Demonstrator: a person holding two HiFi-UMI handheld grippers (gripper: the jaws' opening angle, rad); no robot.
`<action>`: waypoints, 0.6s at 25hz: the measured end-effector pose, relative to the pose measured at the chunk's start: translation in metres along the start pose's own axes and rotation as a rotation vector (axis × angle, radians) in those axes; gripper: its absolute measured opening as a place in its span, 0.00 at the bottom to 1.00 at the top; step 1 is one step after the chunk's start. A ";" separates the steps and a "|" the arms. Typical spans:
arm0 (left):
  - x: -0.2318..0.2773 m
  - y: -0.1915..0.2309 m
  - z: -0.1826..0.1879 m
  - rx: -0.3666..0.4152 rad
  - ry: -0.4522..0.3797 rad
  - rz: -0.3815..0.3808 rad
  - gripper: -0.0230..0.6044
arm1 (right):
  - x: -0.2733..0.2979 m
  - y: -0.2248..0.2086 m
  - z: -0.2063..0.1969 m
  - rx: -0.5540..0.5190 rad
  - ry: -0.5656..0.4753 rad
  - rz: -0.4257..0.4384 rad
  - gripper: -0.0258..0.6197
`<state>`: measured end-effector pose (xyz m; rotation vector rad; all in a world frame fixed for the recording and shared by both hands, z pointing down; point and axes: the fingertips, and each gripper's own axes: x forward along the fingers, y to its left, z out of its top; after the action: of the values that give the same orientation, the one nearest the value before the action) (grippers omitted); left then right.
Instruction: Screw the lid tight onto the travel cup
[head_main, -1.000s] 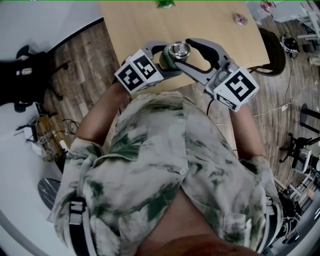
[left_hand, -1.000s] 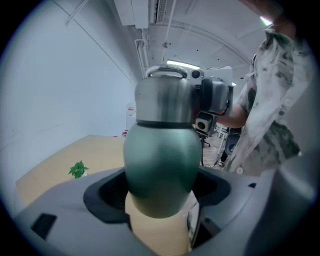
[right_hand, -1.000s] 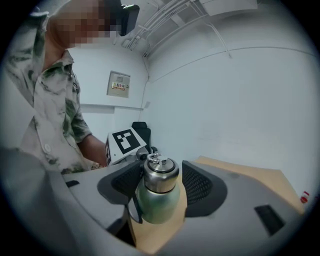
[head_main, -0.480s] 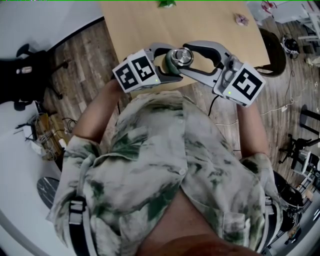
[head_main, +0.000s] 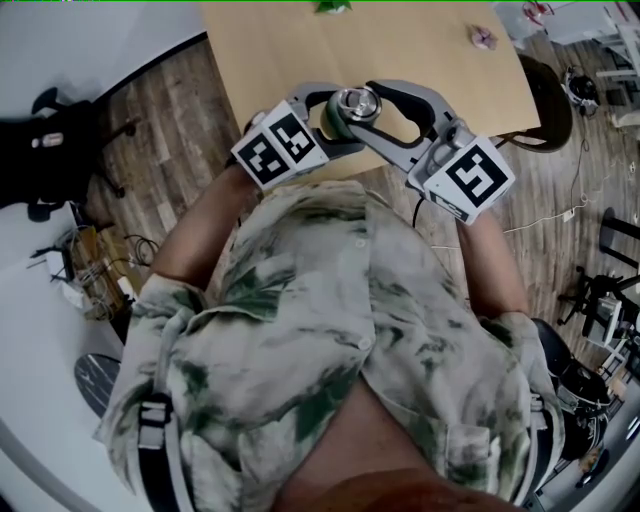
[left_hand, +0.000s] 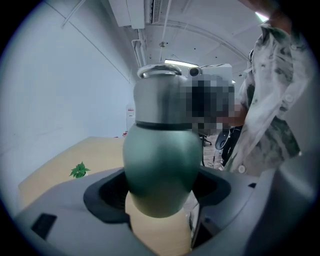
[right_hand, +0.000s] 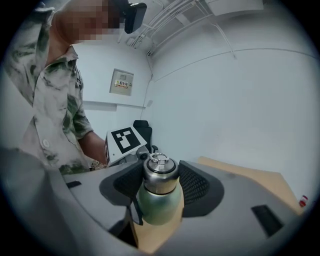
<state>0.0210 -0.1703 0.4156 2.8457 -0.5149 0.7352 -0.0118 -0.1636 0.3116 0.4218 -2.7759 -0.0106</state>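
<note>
round the lid (right_hand: 160, 176) the right claw (right_hand: 161, 184) has been closing

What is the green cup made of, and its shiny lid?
The cup looks like metal with a smooth, matte green coating: even colour, a soft glow, no sparkle. It might be plastic; that is hard to tell. The lid looks like brushed steel: silvery grey with bright streaks of reflected light.
</note>
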 end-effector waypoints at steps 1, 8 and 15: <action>0.001 0.001 0.000 -0.006 0.000 0.010 0.64 | 0.000 -0.001 -0.001 0.009 -0.003 -0.011 0.42; 0.004 0.000 -0.002 -0.006 -0.001 -0.028 0.64 | -0.001 -0.004 -0.005 0.022 -0.009 0.026 0.44; -0.002 -0.016 0.001 0.066 -0.025 -0.170 0.64 | 0.005 0.011 0.003 -0.045 0.012 0.212 0.47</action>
<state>0.0250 -0.1552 0.4128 2.9170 -0.2516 0.6992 -0.0198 -0.1549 0.3112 0.1139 -2.7880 -0.0201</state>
